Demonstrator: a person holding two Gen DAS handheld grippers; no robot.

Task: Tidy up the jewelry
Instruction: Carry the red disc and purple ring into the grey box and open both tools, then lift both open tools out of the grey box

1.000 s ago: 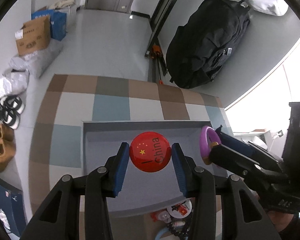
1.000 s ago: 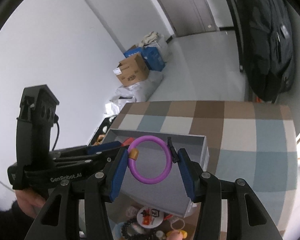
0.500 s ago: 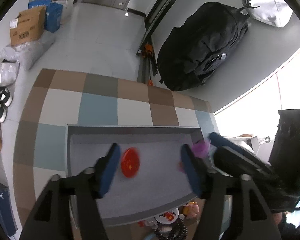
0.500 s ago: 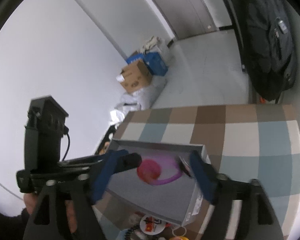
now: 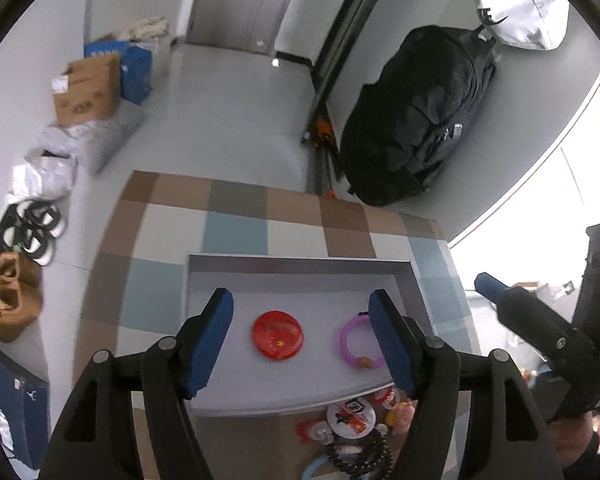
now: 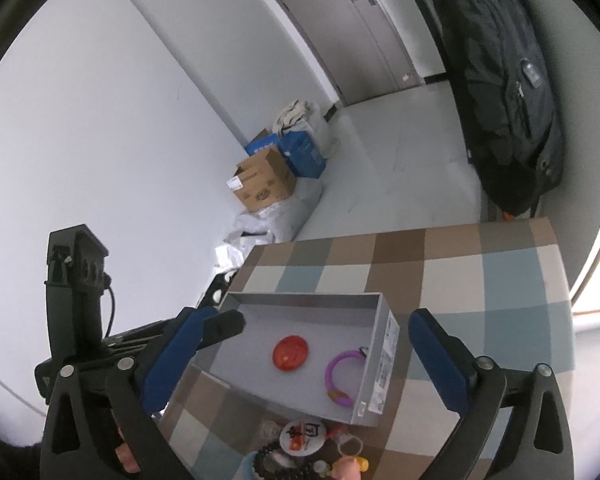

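Both tongs wide apart, empty: left tongs (image 5: 302,332), right tongs (image 6: 306,354) above gray box (image 5: 300,264). Red badge (image 5: 277,334), purple ring (image 5: 358,342) lie flat inside, apart. Trinket pile (image 5: 352,436) waits outside.

We saw the tray (image 5: 300,266) on the table (image 5: 236,232), with the badge (image 5: 277,334) and ring (image 5: 358,342) lying in it, badge left of ring, apart. Before the tray lay a heap of trinkets (image 5: 354,436). Behind the table, on the floor, a backpack (image 5: 416,120) stood right and boxes (image 5: 96,84) left.
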